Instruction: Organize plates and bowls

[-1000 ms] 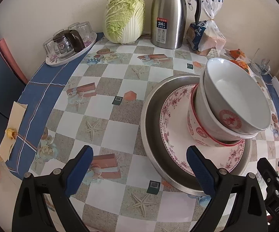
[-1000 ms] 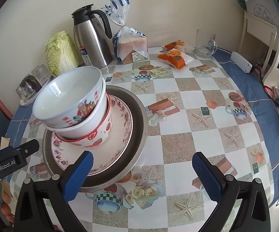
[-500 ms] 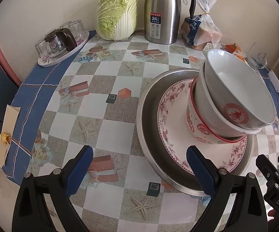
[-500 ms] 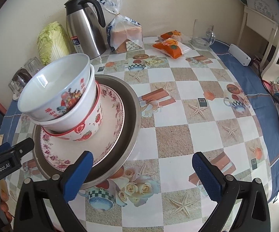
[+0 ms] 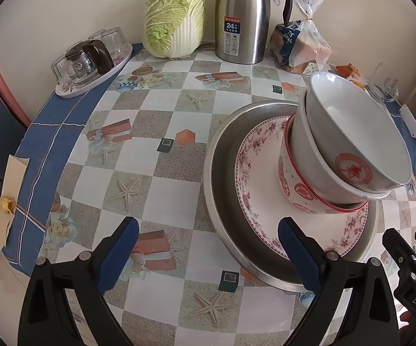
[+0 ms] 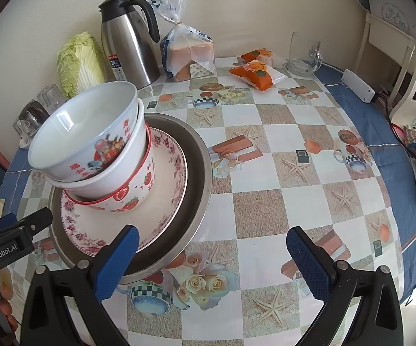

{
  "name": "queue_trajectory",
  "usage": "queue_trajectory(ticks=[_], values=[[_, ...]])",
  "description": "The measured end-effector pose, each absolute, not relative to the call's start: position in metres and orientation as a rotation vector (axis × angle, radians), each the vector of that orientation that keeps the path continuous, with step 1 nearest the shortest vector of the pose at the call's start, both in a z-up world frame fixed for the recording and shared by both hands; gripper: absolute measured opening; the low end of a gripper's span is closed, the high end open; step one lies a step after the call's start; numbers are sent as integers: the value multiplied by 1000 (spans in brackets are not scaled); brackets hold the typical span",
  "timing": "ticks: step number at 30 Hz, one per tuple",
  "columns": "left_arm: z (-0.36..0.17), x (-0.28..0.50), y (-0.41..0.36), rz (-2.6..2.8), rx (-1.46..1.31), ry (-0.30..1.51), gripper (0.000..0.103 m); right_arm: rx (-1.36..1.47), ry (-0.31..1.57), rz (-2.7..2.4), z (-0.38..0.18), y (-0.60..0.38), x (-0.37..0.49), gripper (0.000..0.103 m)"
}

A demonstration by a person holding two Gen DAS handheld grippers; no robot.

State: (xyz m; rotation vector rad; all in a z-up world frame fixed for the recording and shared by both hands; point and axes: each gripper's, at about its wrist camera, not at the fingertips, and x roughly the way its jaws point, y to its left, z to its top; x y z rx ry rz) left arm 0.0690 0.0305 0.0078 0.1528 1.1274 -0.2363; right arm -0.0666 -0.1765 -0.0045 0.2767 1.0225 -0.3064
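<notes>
Left wrist view: left gripper (image 5: 205,248) released, empty, lower centre. Right of frame: metal tray (image 5: 222,155) w/ floral plate (image 5: 260,178); on it three nested bowls (image 5: 337,158), tilted, probably stacked to save space.

Right wrist view: right gripper (image 6: 211,259) released, empty, bottom centre. Same stack left of frame; top bowl (image 6: 86,132) holds nothing. Kettle (image 6: 127,43), bread bag (image 6: 187,49) upper centre.

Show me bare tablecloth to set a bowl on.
Free: between cup tray and metal pan; also between pan and table's blue edge. Crowded: back wall, with cabbage, thermos, bread bag.
</notes>
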Motion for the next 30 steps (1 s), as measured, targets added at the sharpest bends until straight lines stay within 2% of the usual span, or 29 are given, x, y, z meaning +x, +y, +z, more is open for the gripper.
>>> queue_trajectory(ticks=[30], values=[[5,71,34,-215,126,1156,97,265,1019,-305,-3,-175,-66,103]])
